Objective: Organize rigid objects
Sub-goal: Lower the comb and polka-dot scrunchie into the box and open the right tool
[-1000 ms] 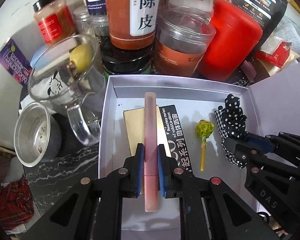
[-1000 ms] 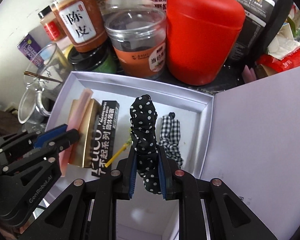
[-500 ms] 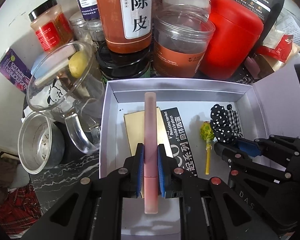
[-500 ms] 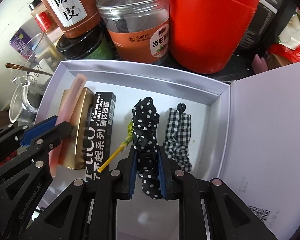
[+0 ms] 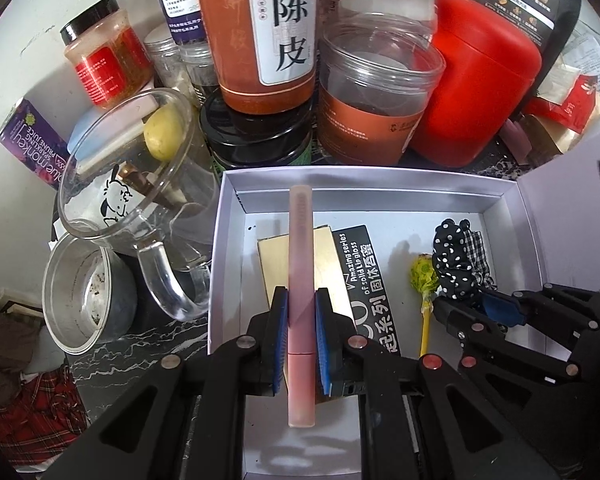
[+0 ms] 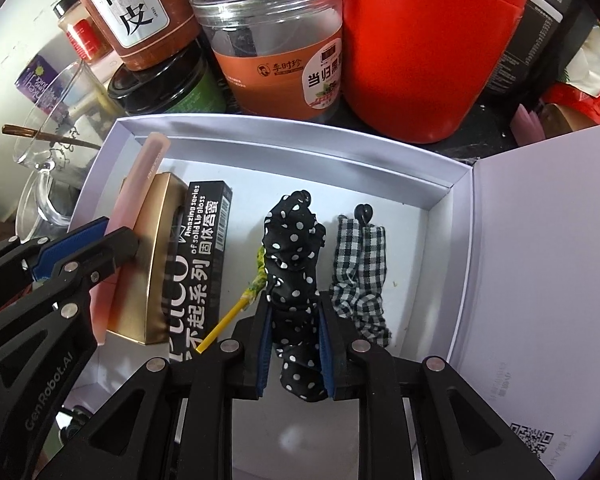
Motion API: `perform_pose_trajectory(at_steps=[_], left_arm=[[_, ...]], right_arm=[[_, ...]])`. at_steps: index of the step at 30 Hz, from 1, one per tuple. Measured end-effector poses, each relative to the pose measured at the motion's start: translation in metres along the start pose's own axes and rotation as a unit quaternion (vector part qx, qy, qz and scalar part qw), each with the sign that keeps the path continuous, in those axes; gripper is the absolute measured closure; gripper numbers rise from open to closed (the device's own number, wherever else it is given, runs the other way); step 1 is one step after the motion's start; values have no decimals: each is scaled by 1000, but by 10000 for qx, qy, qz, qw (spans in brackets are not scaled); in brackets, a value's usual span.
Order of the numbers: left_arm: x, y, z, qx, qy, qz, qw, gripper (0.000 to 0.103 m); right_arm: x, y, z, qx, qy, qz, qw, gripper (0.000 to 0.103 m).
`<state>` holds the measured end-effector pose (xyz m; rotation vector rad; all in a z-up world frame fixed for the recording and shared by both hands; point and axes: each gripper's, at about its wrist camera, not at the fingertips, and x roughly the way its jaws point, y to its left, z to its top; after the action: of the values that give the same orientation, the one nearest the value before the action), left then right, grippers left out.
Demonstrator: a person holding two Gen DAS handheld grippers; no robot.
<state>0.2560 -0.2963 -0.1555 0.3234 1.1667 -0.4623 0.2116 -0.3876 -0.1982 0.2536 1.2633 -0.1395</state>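
- Left gripper [image 5: 301, 334] clamps the pink tube [image 5: 300, 264]: lower it flat left of the gold box [image 5: 324, 260].
- Right gripper [image 6: 294, 350] pinches the dotted scrunchie [image 6: 294, 256]: set it beside the checked one [image 6: 360, 264].

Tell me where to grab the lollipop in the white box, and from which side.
Take the lollipop by its thin yellow stick, coming from above near the box's open front. The stick lies flat and free; the head sits against the polka-dot scrunchie.

In my box [image 6: 260, 140], L to R: tube [image 5: 300, 264], carton [image 6: 152, 256], lip-gloss pack [image 6: 200, 264], lollipop [image 5: 423, 280], dotted scrunchie [image 6: 296, 264], checked scrunchie [image 6: 360, 264]. Jars [image 5: 376, 92] behind box; mug [image 5: 140, 184] to its L on worktop [image 5: 140, 348].
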Motion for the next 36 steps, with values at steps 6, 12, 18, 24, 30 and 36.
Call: perform_pose_trajectory(at_steps=[6, 12, 18, 24, 30, 36], left_arm=[[-3, 3, 0, -66, 33, 92, 9999, 89], [-4, 5, 2, -120, 31, 106, 9999, 89], [-6, 5, 4, -155, 59, 54, 9998, 89], [-16, 9, 1, -238, -8, 3, 9997, 89], [-36, 13, -5, -246, -123, -103, 9996, 89], [-60, 20, -10, -326, -250, -38, 9991, 89]], right_arm=[[-10, -4, 0, 15, -28, -55, 10000, 81], [-21, -6, -3, 56, -81, -175, 9998, 80], [-35, -7, -5, 67, -172, -257, 9995, 77], [-50, -9, -8, 95, -248, -308, 9992, 75], [-65, -7, -13, 106, -320, -292, 9990, 75], [-86, -7, -16, 94, -443, -310, 9985, 75]])
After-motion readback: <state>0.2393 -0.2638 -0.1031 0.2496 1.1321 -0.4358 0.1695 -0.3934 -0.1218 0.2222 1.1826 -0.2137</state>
